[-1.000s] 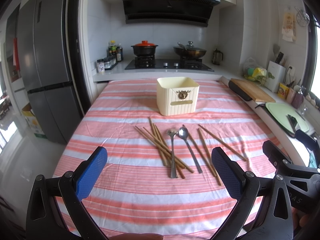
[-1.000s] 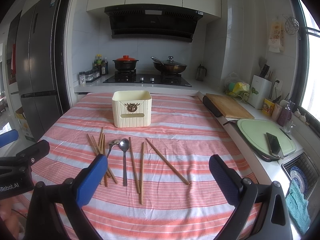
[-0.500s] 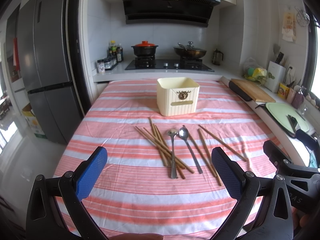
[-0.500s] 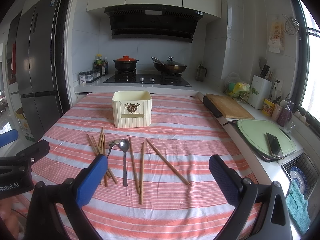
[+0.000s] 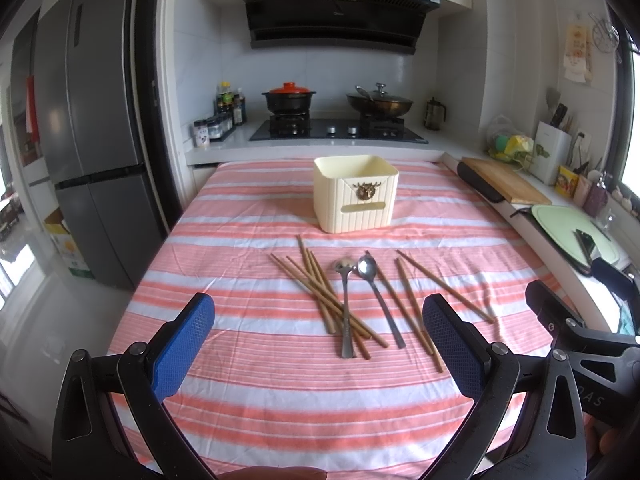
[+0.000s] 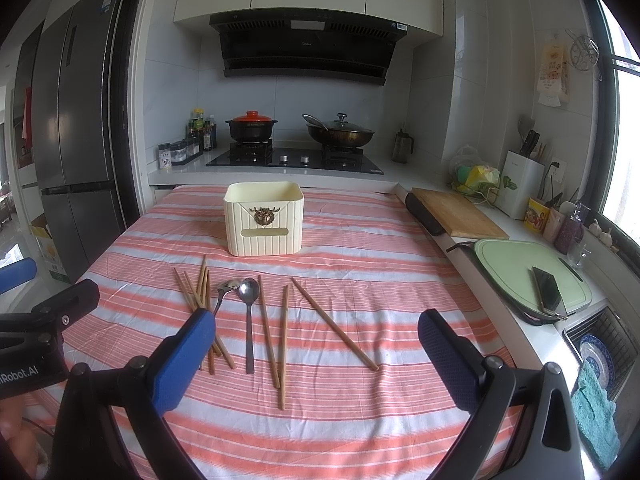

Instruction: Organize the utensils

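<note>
Utensils loose on cloth, nothing picked yet.
We hold left gripper (image 5: pixel 318 344) & right gripper (image 6: pixel 316 350) w/ jaws wide, empty; take one chopstick (image 6: pixel 334 322) mid-shaft, then into cream box (image 6: pixel 263 218).

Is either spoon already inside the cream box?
No, both spoons lie flat on the striped cloth among the chopsticks, in front of the box.

Blue-padded left gripper (image 5: pixel 318 340) hangs wide open above scattered wooden chopsticks (image 5: pixel 320 294), two steel spoons (image 5: pixel 346 304), near a cream ribbed plastic box (image 5: pixel 355 194).
</note>
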A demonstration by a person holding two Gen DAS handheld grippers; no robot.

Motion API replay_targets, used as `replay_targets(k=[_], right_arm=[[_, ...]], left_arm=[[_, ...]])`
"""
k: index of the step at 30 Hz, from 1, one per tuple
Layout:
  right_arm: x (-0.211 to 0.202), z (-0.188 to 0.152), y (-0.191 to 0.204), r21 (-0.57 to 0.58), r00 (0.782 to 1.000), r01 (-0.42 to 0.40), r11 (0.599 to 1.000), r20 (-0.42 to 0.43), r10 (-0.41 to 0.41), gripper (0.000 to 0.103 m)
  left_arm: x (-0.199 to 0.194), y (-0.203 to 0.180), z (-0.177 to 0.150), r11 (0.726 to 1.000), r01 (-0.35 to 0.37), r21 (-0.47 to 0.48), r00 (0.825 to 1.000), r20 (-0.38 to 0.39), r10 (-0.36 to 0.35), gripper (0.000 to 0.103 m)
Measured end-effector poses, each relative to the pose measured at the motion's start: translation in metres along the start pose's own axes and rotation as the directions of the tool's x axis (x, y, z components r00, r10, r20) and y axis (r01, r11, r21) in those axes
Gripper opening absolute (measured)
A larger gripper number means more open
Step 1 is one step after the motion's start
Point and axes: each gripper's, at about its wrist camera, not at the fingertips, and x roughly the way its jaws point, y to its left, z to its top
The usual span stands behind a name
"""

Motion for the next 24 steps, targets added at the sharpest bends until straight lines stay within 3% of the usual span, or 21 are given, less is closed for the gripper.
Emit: replay_targets(k=[15,24], right_arm=[[0.001,0.000,-0.002,0.000,1.000,-0.003,1.000,-0.005,0.003,0.103],[0.003,-0.002,-0.002,0.004,1.000,-0.009,1.000,-0.006,0.009,0.103]], left_arm=[[0.002,0.000,0.000,1.000,-0.008,0.008,1.000,-0.004,0.008,0.103],[0.013,0.036,0.004,0.995,-0.070,-0.070,0.997,-0.021,0.069,0.103]])
